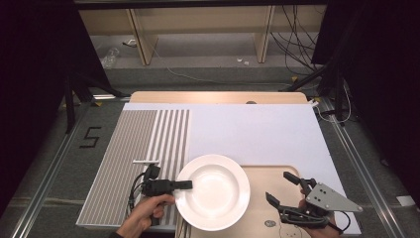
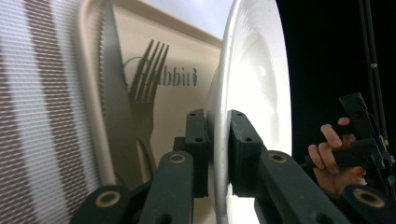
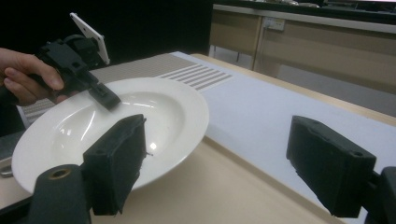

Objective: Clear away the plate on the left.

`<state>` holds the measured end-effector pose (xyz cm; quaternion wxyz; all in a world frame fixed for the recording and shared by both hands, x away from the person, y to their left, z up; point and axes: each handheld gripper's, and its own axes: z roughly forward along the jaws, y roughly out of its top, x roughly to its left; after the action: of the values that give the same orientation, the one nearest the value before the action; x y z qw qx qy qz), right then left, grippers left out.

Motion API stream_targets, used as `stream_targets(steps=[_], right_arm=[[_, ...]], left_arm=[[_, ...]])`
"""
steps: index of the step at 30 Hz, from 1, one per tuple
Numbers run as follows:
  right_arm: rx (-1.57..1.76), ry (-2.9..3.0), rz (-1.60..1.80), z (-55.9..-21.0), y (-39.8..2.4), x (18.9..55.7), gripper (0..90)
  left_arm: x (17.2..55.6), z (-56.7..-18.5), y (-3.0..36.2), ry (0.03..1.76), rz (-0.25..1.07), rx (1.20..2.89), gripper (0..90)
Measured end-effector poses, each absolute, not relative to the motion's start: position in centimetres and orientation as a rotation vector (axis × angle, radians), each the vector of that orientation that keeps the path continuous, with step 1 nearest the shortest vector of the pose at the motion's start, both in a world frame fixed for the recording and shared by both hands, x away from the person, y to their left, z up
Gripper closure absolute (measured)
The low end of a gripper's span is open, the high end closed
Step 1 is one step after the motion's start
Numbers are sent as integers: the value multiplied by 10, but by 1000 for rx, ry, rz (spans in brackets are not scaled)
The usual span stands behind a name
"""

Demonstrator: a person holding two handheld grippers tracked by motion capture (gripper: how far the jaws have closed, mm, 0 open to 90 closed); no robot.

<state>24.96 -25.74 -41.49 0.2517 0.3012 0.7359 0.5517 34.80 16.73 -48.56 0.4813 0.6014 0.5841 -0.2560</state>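
A white deep plate point(image 1: 213, 191) hangs partly over the left end of a beige tray point(image 1: 280, 169). My left gripper point(image 1: 185, 185) is shut on the plate's left rim. In the left gripper view the plate point(image 2: 254, 79) stands edge-on, with my left gripper point(image 2: 217, 149) pinching its rim, one pad on each face. My right gripper point(image 1: 279, 187) is over the tray just right of the plate, open with nothing between its jaws. In the right gripper view the plate point(image 3: 116, 121) lies ahead to the left of my right gripper point(image 3: 224, 163), and my left gripper point(image 3: 105, 95) clamps the far rim.
A striped placemat point(image 1: 131, 158) covers the table's left side and a white sheet point(image 1: 247, 131) covers the rest. A grey knife point(image 2: 114, 107) and fork point(image 2: 144, 93) lie flat on the tray point(image 2: 182, 51) by the plate. Shelving and cables stand beyond the far edge.
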Motion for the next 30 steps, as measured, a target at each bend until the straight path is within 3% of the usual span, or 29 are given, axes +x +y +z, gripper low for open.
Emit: stream_targets(steps=[30], right_arm=[[832,1991,1509,-416,-259,251,205]], left_arm=[[358,-496,123,1381,-713,1569,798]])
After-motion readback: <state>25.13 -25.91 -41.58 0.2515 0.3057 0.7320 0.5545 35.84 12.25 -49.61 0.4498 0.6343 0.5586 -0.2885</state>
